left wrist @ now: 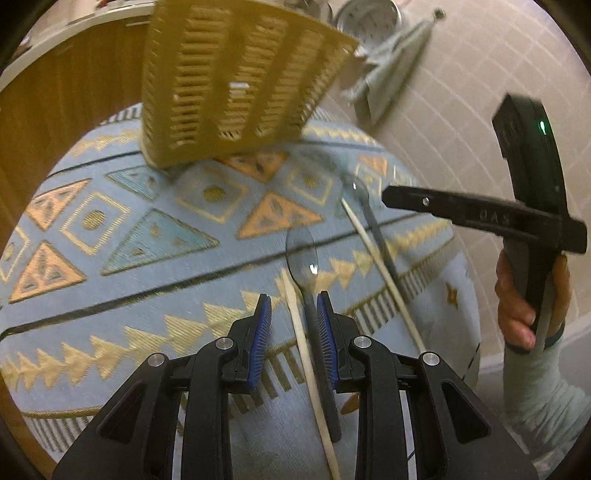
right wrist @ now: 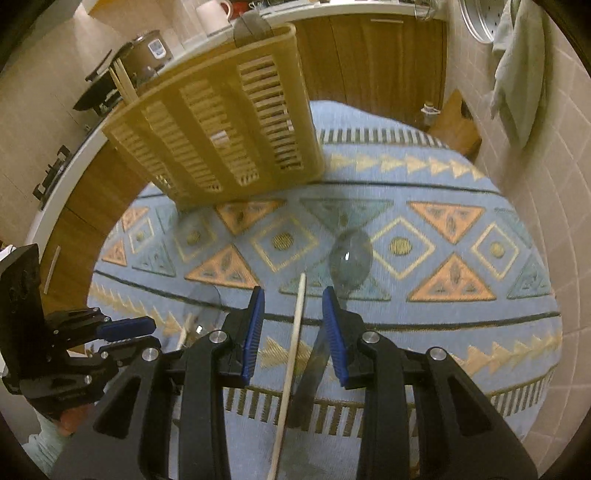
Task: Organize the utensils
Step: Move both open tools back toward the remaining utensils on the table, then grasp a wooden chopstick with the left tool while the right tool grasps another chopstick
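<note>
A slotted beige utensil basket [left wrist: 240,81] [right wrist: 221,136] stands on the patterned blue rug [left wrist: 122,236] [right wrist: 443,325], with chopsticks [right wrist: 122,81] poking out of it. In the left wrist view a spoon [left wrist: 303,258] and a pale chopstick [left wrist: 297,332] lie on the rug between the blue pads of my left gripper [left wrist: 293,328], which is open and not pressing them. A second spoon [left wrist: 357,192] [right wrist: 351,254] and chopstick [left wrist: 380,266] [right wrist: 295,332] lie to the right, between the pads of my open right gripper [right wrist: 294,332].
A hand [left wrist: 517,310] in a pale sleeve holds the right gripper's black body [left wrist: 480,218] over tiled floor [left wrist: 461,110]. The left gripper [right wrist: 147,336] shows at the left edge. Wooden cabinets [right wrist: 369,62], a hanging grey towel [right wrist: 517,74] and a metal colander [left wrist: 369,18] stand behind.
</note>
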